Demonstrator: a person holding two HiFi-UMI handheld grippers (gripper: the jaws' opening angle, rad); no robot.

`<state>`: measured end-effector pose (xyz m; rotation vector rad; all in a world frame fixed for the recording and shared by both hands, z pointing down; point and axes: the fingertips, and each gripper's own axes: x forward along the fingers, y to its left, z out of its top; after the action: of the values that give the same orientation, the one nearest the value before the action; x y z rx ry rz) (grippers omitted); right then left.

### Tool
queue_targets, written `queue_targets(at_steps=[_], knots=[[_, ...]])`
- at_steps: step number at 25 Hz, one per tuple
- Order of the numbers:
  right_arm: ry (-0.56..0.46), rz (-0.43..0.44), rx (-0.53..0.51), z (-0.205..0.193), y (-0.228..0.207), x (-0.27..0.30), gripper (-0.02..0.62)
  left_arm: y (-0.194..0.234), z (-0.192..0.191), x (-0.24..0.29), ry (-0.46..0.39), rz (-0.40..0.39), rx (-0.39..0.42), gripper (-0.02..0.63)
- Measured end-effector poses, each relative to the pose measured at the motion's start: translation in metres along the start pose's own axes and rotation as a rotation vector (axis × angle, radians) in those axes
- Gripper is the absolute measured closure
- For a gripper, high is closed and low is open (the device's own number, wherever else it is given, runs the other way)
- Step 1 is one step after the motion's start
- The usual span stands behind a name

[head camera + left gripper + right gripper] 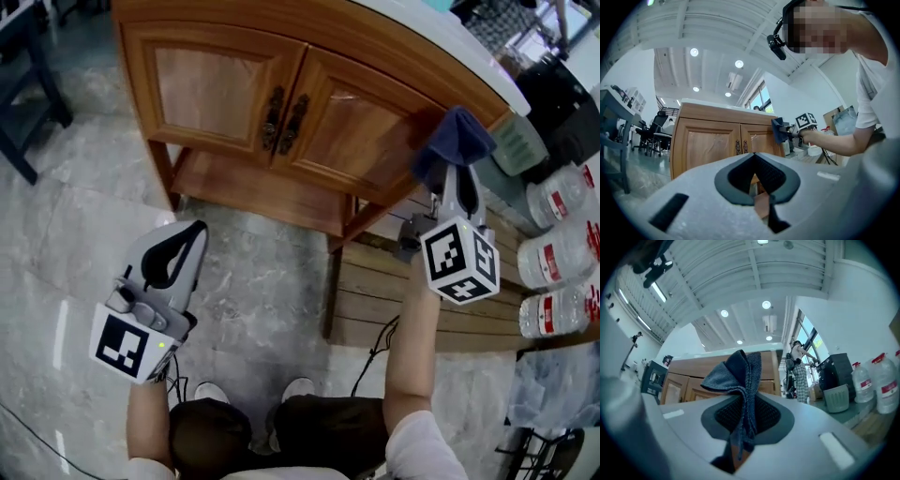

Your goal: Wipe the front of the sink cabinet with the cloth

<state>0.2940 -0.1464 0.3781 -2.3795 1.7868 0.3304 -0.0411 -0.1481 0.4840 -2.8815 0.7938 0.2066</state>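
Item: cloth [455,141], dark blue, bunched. Pinched between the jaws of the right hand-held gripper [457,178], projecting past its tips at the upper right corner of the sink cabinet [225,89] front; contact uncertain.
Left hand-held gripper [192,234]: jaws pressed together, empty, well apart from the cabinet.
Progress: wiping apparently at an early stage; both doors likely remain.
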Motion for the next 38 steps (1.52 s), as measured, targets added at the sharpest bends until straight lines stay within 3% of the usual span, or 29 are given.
queue_targets(at_steps=[4,8,14,18,22,34,38], knots=[[-0.019,0.257,0.084,-0.011,0.108,0.008,0.528,0.005,-0.003,-0.003,0.035,0.005,-0.008,0.603],[0.025,0.541,0.147,-0.041,0.233,0.003,0.528,0.002,0.000,-0.007,0.044,0.002,0.001,0.603],[0.133,0.773,0.216,-0.088,0.371,0.010,0.528,0.022,0.008,-0.025,0.027,0.105,0.009,0.601],[0.156,0.810,0.219,-0.108,0.419,0.028,0.528,0.038,0.033,-0.039,-0.075,0.182,0.010,0.603],[0.184,0.819,0.205,-0.132,0.451,0.041,0.528,0.042,0.037,-0.047,-0.077,0.214,0.036,0.603],[0.282,0.757,0.180,-0.174,0.497,0.073,0.531,0.014,0.038,-0.032,-0.056,0.107,0.075,0.603],[0.333,0.665,0.170,-0.188,0.485,0.091,0.531,0.014,0.036,-0.032,-0.047,0.098,0.078,0.603]])
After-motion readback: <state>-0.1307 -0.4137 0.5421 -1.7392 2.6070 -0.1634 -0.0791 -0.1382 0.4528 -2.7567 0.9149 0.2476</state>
